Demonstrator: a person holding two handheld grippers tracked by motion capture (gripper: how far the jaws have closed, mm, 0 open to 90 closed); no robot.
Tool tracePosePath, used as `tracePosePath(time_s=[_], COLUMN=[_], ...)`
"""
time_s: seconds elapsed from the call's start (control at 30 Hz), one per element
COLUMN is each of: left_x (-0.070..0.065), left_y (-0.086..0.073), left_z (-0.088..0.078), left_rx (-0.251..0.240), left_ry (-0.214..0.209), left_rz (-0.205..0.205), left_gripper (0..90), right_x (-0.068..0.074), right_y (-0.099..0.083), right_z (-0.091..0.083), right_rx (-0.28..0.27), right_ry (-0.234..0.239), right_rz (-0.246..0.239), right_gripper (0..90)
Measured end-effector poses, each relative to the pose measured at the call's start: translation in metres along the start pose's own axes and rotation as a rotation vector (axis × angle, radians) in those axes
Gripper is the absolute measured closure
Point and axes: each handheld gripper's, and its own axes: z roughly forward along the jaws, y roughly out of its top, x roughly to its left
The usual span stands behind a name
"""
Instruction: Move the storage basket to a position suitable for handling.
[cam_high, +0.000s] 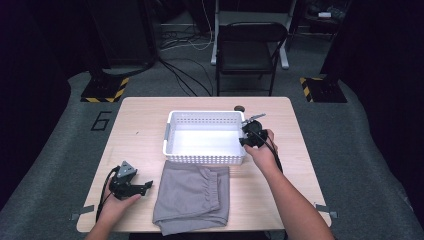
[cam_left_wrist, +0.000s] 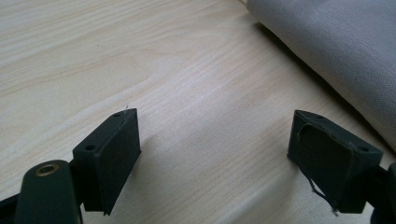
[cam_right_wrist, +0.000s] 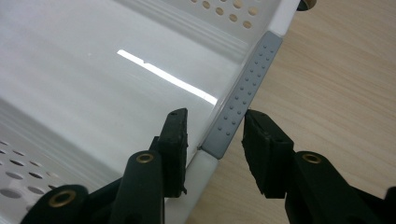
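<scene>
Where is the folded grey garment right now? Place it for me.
In the high view the folded grey garment lies at the table's near edge, just in front of the white basket, right of the left claw.

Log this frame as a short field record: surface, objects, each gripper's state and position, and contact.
surface: light wood table
basket: white perforated basket, empty, mid-table
cloth: folded grey garment, in front of the basket
left gripper: left gripper open, low over bare table left of the garment, holding nothing
right gripper: right gripper open, jaws straddling the basket's grey handle strip at its right end
contact: right jaws not yet closed on the rim
background: black chair beyond the table
</scene>
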Motion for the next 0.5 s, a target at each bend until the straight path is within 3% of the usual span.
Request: tracePosePath(time_s=[0.33,0.5], left_x=[-0.001,-0.002], left_y=[0.000,-0.001], left_z=[0.000,-0.001], left_rx=[0.001,0.006], left_ry=[0.001,0.003], left_rz=[-0.006,-0.006], left_gripper=[16.8,17.0], right_x=[-0.001,0.002], right_y=[0.003,0.003], right_z=[0.002,-0.016], right_rx=[0.006,-0.050], right_ry=[0.005,0.008], right_rz=[-0.001,0.005], right_gripper=[61.0,49.8])
